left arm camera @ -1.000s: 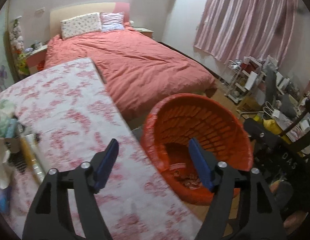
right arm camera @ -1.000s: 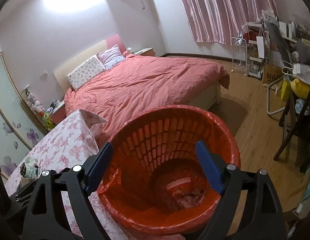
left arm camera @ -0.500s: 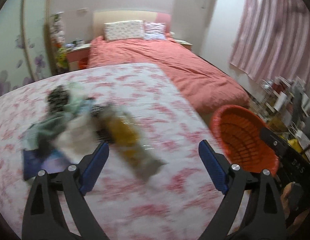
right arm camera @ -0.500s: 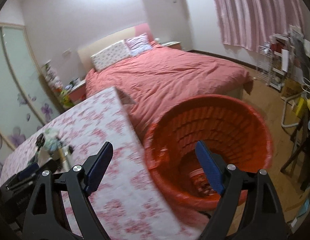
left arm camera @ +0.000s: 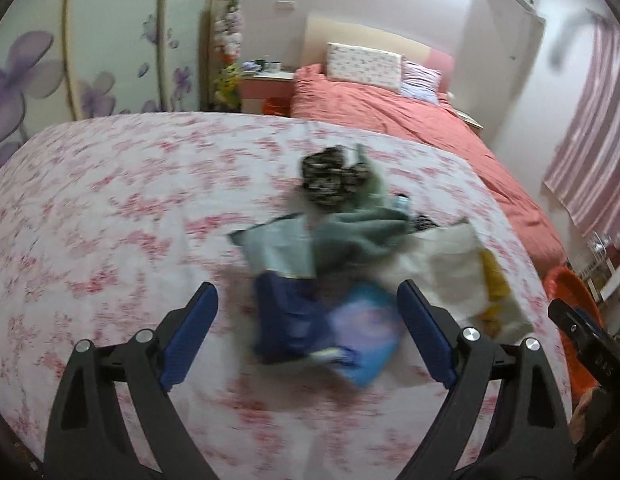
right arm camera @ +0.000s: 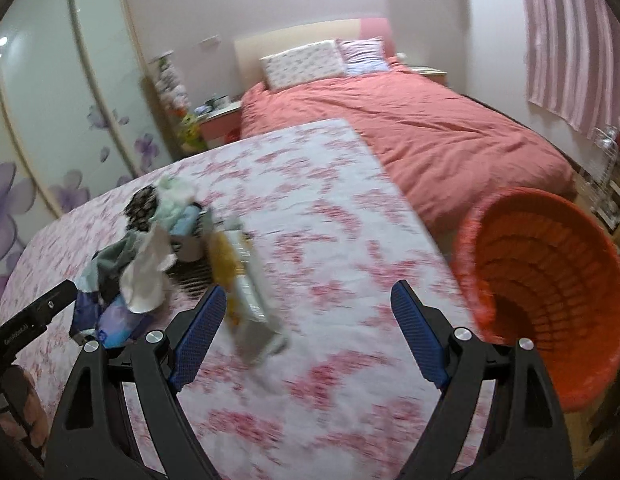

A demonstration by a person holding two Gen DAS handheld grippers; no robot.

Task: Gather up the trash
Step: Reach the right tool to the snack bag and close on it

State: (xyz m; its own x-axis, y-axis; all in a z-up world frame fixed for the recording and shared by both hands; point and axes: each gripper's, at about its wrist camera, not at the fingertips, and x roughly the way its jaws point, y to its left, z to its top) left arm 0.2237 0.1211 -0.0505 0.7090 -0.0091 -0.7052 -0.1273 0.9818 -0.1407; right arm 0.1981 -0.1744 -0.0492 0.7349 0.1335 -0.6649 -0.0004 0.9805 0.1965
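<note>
Both wrist views have swung from the orange slatted plastic basket (right arm camera: 550, 280) to the crumpled trash heap (left arm camera: 350, 248) on the pink-flowered tabletop (left arm camera: 110, 208). Left gripper (left arm camera: 308, 332), fingers just widened, frames it empty; right gripper (right arm camera: 306, 332) is wide, empty.

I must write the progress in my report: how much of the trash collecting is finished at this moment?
Done: nothing visible. In hand: nothing; the left gripper and right gripper are both open and empty. Left: the trash pile lies on the flowered table; the orange basket stands beside it.
</note>
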